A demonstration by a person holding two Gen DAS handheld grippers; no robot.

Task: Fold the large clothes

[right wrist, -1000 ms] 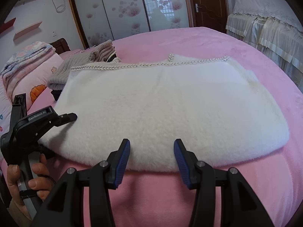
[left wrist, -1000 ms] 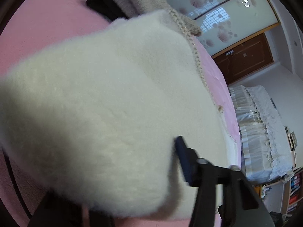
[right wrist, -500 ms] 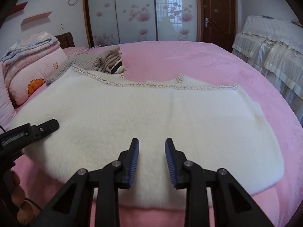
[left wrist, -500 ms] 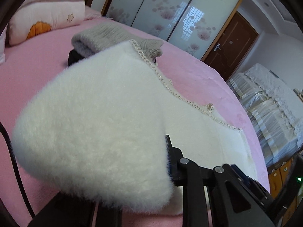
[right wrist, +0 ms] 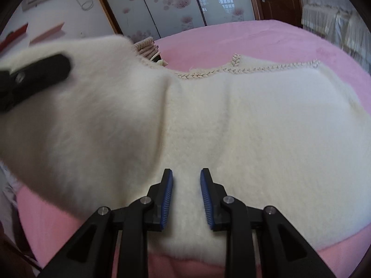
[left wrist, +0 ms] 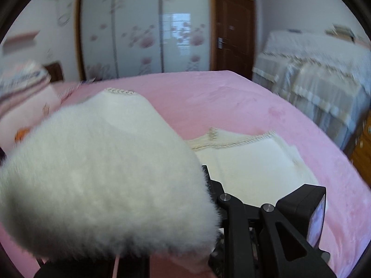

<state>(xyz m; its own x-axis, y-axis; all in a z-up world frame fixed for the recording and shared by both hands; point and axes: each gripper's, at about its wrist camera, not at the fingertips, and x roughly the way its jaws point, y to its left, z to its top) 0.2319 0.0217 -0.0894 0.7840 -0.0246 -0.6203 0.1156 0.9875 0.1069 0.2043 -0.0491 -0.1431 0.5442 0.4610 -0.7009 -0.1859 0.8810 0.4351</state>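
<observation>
Fluffy white garment [right wrist: 243,125]: left claw [right wrist: 34,76] grasping its raised ten-o'clock end; right claw [right wrist: 186,194] released, at six o'clock.

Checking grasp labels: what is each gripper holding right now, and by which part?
Left gripper is shut on the fluffy white garment, gripping its left edge and lifting that side off the pink bed. Right gripper holds nothing; its jaws stand apart above the near hem.

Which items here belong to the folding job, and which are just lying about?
In use:
- white fluffy garment
- left gripper, shut on its lifted end
- right gripper, over its near edge
- pink bed

Lying about:
- grey knitwear
- folded bedding
</observation>
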